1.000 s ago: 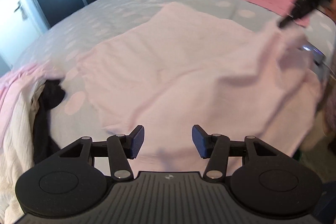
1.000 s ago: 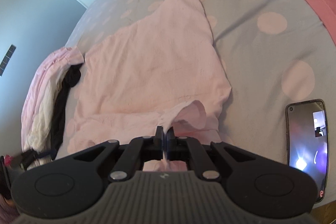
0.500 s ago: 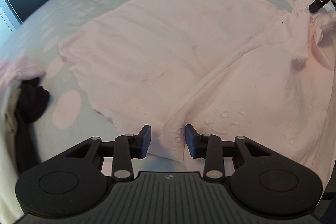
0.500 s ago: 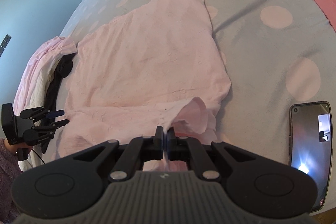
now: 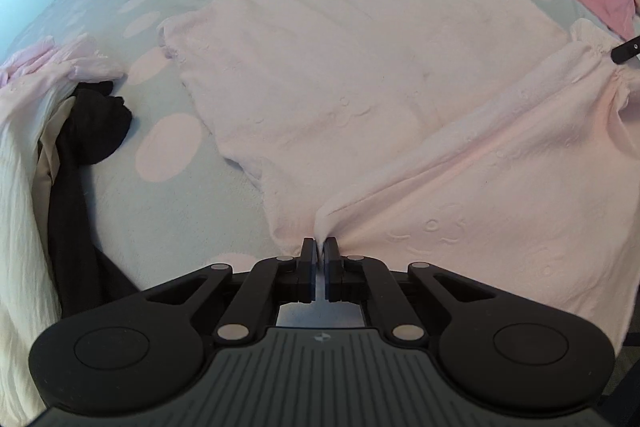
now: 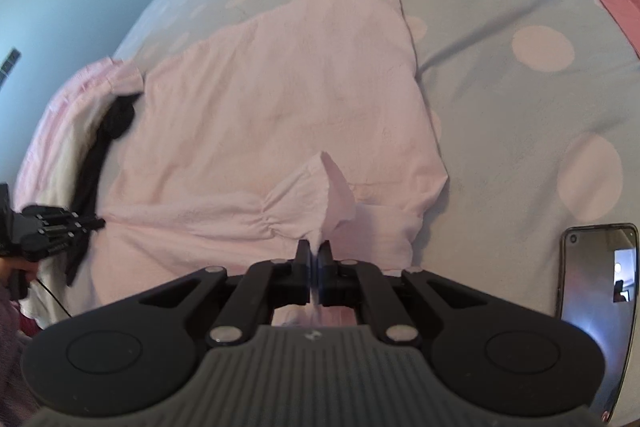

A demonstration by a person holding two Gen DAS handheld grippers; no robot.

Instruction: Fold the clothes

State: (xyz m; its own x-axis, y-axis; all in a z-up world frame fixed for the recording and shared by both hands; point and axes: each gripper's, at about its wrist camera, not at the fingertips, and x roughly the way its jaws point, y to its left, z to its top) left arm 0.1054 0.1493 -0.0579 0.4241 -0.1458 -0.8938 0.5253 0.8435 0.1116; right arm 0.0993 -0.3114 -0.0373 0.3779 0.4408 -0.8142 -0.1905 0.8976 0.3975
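Pale pink embossed cotton garment point(image 5: 360, 75) lies spread across the near edge of the grey-blue dotted bedspread point(image 5: 168, 211). The left gripper point(image 5: 319, 251), open a second ago, has closed onto a pinched ridge of its hem; the right gripper point(image 6: 314, 253) stays clamped on the gathered sleeve cuff. Both ends secured, folding can begin. Near-edge fabric beneath both grippers is hidden.

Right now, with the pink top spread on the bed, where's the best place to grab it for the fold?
By the near edge: the pink top lies flat, so only its edge pinches up. The left gripper and right gripper already hold it there, from the near side.
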